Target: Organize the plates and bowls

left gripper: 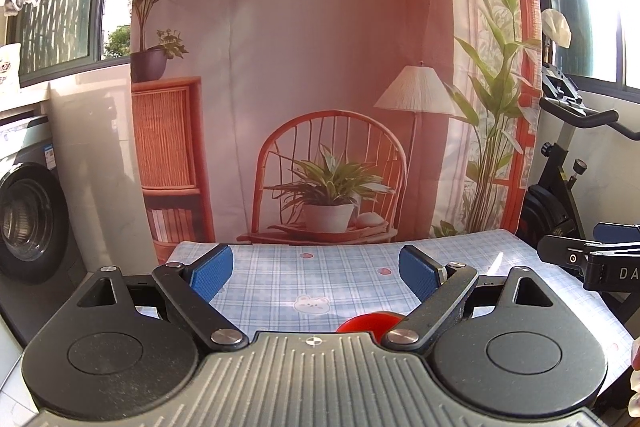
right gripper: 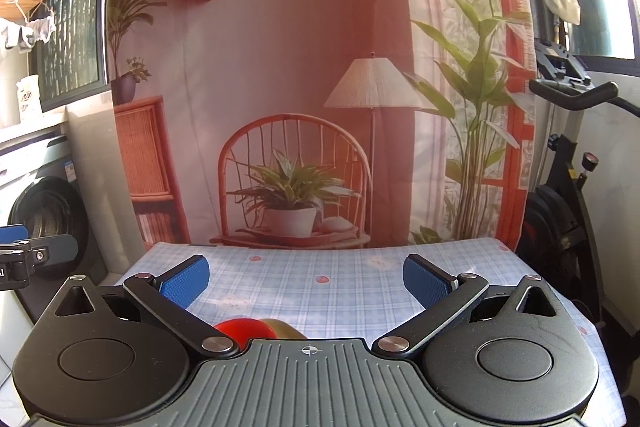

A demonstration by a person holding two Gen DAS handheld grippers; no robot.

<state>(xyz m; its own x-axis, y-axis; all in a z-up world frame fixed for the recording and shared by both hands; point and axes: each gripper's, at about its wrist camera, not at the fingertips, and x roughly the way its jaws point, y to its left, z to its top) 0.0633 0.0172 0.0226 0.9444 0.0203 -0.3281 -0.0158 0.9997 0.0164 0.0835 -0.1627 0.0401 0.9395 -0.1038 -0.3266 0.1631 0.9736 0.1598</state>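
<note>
Both grippers spread wide, empty, above the checked tablecloth.
Left gripper, right gripper; red dish at cloth's near edge, backdrop behind, washing machine left of cloth.

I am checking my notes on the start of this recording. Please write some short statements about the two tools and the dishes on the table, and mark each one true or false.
1. The left tool is open and holds nothing. True.
2. The right tool is shut on a red dish. False: it is open and empty.
3. A red dish lies on the table, partly hidden behind the left tool's body. True.
4. The tablecloth is plain white. False: it is blue checked, with small prints.
5. In the right wrist view, a yellowish dish shows beside the red one. True.
</note>
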